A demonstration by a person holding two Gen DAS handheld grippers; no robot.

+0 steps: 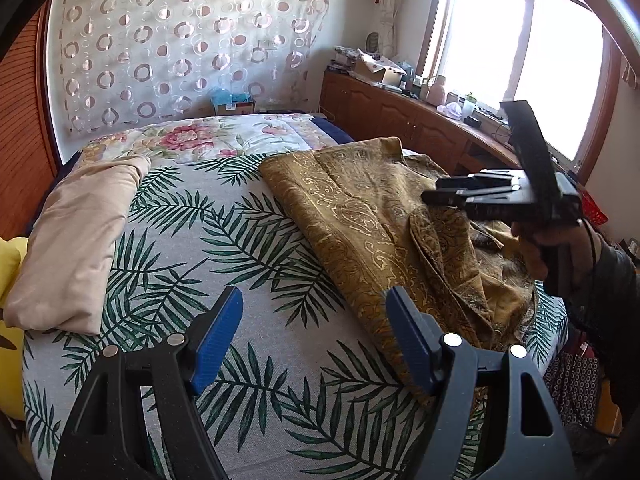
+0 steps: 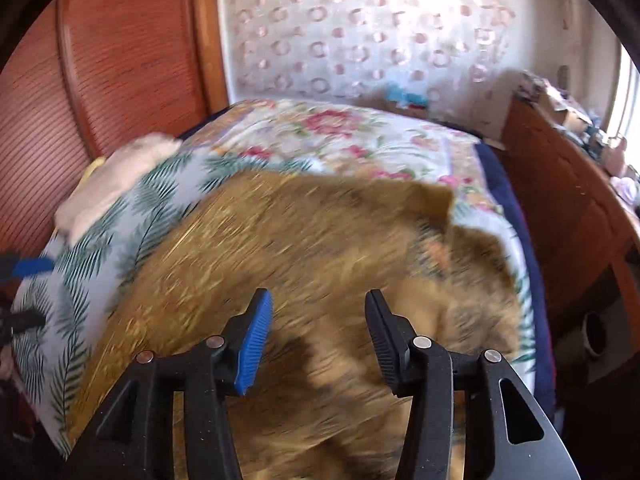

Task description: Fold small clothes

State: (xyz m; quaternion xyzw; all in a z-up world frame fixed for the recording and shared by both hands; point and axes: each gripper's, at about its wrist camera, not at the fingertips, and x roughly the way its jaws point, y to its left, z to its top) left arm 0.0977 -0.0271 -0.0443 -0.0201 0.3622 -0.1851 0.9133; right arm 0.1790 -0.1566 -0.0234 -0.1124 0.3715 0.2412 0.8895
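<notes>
Jaws on the left gripper (image 1: 314, 344) stand spread wide with nothing between them, hovering low over the palm-leaf bedspread (image 1: 248, 240); its right finger lies just at the near edge of the mustard paisley garment (image 1: 360, 208). The right gripper (image 2: 318, 340) hangs above the rumpled right part of that same garment, jaws parted and gripping no cloth, though the right wrist view is smeared by motion, so I judge rather than see that no fabric is caught on the pads. A hand (image 1: 560, 248) carries it.

The garment lies half-smoothed: flat on its left side, bunched into ridges and loose flaps toward the bed's right edge. The step in hand looks like taking a fresh grip for the next fold. To do it well, each gripper should pick a single layer at a true corner or hem, not a lump of ridges, and lift only enough to carry it over the flat part.

Further off, a folded beige cloth (image 1: 80, 240) rests well apart at the left.
</notes>
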